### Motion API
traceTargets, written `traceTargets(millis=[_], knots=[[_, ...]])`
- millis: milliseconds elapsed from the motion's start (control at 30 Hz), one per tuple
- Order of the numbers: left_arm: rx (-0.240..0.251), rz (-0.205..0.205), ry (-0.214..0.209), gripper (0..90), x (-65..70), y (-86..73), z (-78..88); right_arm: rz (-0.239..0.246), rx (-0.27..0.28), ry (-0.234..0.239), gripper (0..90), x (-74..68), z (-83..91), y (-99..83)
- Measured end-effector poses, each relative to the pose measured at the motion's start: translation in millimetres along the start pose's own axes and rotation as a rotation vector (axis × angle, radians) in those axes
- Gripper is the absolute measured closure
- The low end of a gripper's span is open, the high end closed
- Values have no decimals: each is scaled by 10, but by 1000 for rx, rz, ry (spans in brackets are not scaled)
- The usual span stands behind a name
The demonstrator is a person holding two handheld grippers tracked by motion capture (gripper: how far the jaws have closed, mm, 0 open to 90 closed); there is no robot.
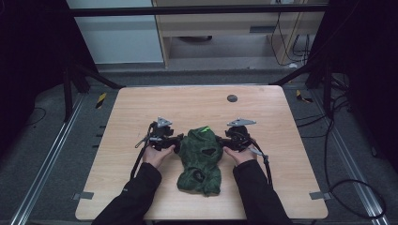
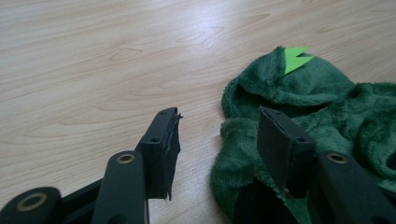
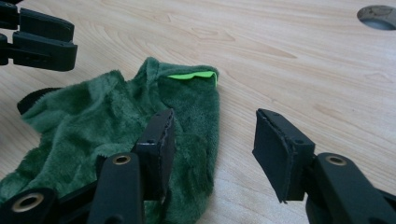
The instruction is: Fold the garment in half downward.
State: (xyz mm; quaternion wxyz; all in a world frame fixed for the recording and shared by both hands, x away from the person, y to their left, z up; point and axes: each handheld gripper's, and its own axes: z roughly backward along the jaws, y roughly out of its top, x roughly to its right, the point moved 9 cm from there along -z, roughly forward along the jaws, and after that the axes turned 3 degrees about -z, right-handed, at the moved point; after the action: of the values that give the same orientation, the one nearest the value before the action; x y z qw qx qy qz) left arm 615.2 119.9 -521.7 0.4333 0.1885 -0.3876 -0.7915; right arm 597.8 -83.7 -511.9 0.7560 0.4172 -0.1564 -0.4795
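The green fleece garment (image 1: 201,159) lies rumpled on the near middle of the surface (image 1: 141,101), its light green tag (image 1: 204,129) at the far end. The left tongs (image 1: 174,142) and right tongs (image 1: 224,141) flank it, both gaping wide with nothing gripped, one jaw of each over the fleece edge. Any folding or straightening looks not yet begun. No container is present.
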Motion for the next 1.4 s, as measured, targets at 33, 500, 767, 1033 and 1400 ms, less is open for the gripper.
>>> traceTargets(millis=[33, 500, 767, 1033, 1400], knots=[[-5, 1, 0, 485, 1, -12, -20, -1, -3, 0, 486, 6, -12, -6], [-53, -11, -7, 531, 7, -120, -184, 11, -80, -4, 537, 2, -183, -169], [-90, -8, -18, 560, 33, -183, -246, 10, -114, 0, 563, 10, -249, -254], [-115, -6, -40, 637, 76, -226, -276, 3, -144, 19, 635, -5, -301, -320], [-119, -6, -54, 749, 132, -237, -292, 2, -164, 39, 757, -37, -331, -357]])
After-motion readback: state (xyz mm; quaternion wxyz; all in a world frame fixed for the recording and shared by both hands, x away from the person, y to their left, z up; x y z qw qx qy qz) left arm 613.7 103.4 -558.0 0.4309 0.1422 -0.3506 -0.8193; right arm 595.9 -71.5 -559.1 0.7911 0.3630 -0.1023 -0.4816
